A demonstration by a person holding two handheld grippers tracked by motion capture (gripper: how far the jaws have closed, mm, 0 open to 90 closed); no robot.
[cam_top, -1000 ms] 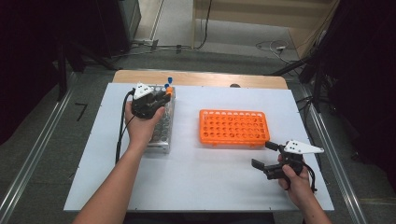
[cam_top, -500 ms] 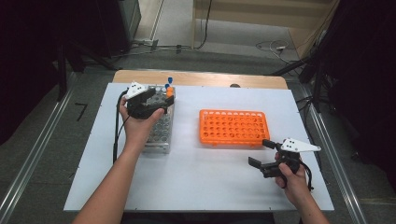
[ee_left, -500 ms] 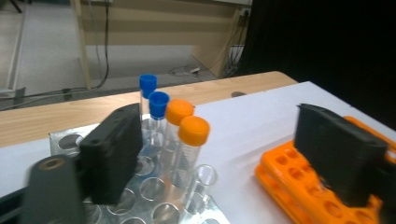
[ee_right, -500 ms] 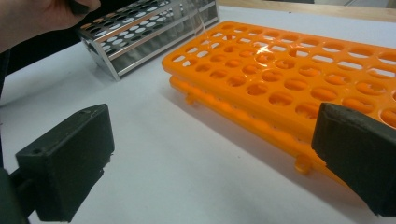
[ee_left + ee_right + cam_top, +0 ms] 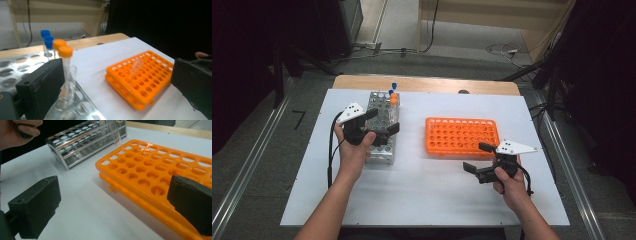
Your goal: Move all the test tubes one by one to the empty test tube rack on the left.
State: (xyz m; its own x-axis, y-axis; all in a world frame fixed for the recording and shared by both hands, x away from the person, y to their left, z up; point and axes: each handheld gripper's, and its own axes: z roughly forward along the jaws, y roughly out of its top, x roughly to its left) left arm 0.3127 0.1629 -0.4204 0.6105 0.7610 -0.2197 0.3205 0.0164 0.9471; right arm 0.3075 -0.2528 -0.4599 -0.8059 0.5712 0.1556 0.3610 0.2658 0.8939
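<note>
Four capped tubes (image 5: pixel 60 53) stand at the metal rack's (image 5: pixel 382 125) far end; your orange rack (image 5: pixel 462 136) seems empty. Left tongs (image 5: pixel 381 121), just opened, and right tongs (image 5: pixel 476 157) gape empty.

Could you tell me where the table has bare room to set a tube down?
Bare white table lies between the metal rack and the orange rack, and along the near edge between the two hands. It is crowded around the metal rack, where the left tool hovers, open.
</note>
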